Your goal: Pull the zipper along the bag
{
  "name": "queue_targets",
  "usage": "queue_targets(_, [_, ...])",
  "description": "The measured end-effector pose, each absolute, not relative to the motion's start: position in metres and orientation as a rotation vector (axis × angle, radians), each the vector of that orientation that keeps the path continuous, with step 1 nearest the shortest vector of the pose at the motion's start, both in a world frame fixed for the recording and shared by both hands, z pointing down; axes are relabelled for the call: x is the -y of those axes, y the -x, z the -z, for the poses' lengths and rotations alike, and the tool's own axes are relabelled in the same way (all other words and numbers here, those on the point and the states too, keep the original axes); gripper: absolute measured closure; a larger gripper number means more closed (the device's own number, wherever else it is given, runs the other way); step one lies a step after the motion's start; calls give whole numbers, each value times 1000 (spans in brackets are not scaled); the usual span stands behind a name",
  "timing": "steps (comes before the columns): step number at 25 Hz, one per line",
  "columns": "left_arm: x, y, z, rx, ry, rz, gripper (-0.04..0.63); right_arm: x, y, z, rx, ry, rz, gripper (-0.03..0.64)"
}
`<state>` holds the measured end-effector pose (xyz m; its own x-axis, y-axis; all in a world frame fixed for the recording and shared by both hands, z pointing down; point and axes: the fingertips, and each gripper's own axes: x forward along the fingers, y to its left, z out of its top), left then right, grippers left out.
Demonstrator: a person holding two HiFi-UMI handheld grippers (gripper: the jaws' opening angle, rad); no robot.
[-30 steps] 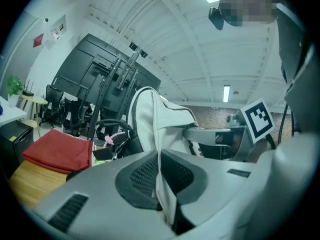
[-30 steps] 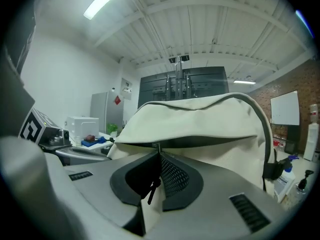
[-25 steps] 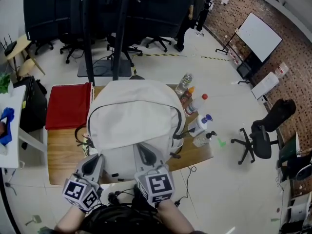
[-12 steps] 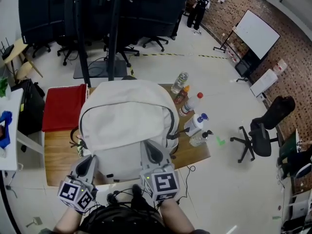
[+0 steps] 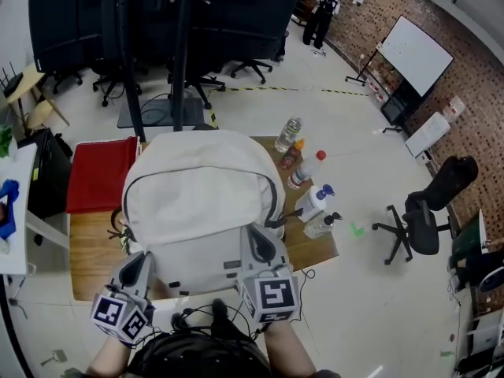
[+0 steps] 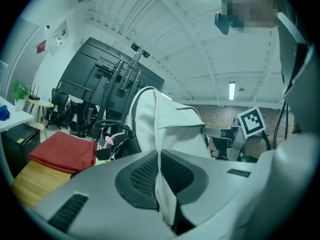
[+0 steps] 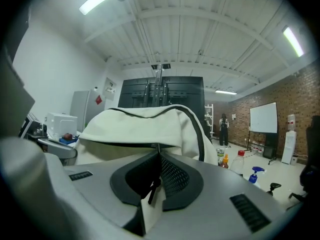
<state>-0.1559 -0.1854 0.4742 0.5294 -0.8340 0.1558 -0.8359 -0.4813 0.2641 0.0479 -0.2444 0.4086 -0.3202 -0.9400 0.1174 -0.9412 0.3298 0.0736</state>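
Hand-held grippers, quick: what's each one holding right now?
Left hand-held gripper: closed on a fold of the backpack.
Right hand-held gripper: closed on the zipper pull of the backpack.

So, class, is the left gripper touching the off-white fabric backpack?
Touching. The left gripper view shows the left gripper with its jaws closed on a fold of the off-white fabric backpack, with no gap between them.

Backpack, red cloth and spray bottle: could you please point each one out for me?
backpack [image 5: 201, 199]: head view, middle of its pale front panel.
red cloth [image 5: 98, 176]: head view, centre of the folded cloth.
spray bottle [image 5: 313, 205]: head view, its white body below the blue trigger.
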Motion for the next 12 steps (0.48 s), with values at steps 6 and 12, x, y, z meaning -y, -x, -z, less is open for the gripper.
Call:
queue_targets(6, [186, 157, -470, 1423, -2457, 8, 571, 238, -56, -404, 2421, -1746, 44, 583])
queue_targets(12, [184, 158, -467, 1444, -2451, 30, 571, 239, -70, -404, 2406, -1752, 41, 583])
